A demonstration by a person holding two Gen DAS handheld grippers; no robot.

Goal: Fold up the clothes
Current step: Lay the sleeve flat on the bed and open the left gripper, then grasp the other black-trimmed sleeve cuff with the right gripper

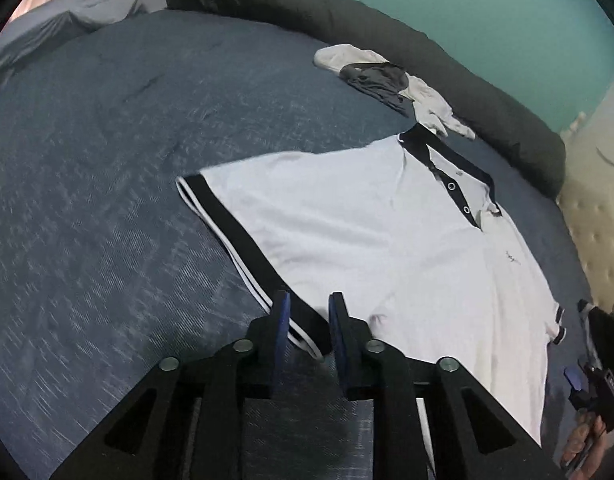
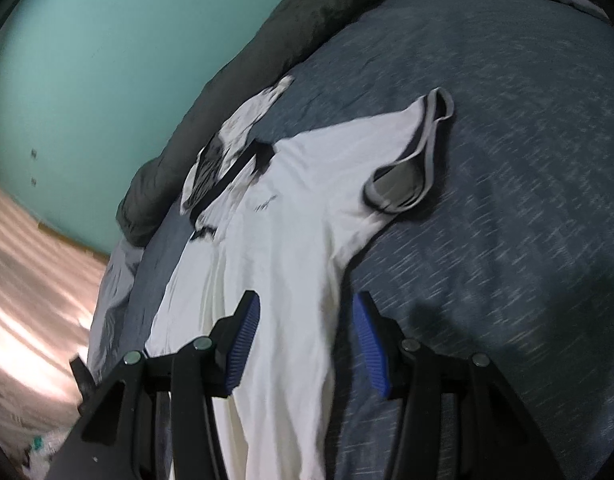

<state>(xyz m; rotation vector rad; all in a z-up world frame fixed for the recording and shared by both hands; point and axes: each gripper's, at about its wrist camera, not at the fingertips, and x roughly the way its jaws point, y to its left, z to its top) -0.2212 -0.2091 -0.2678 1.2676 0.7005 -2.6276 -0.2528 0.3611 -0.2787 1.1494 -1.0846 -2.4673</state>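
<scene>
Left hand-held gripper [image 1: 309, 312] low over the white polo shirt [image 1: 367, 240], jaws narrowly parted astride the black sleeve cuff [image 1: 235, 232], apparently not pinching yet. Right hand-held gripper [image 2: 305, 320] about half open over the shirt's body edge, gripping nothing. Shirt spread face-up on the bed [image 1: 87, 160], below the loose clothes pile [image 1: 387, 80]. Risk: closing on one layer only, dragging the sleeve crooked.

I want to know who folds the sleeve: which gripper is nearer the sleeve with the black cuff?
Left. The left gripper sits right at the sleeve's black cuff, which runs between its open jaws. The right gripper is over the polo shirt body, farther from it.
</scene>
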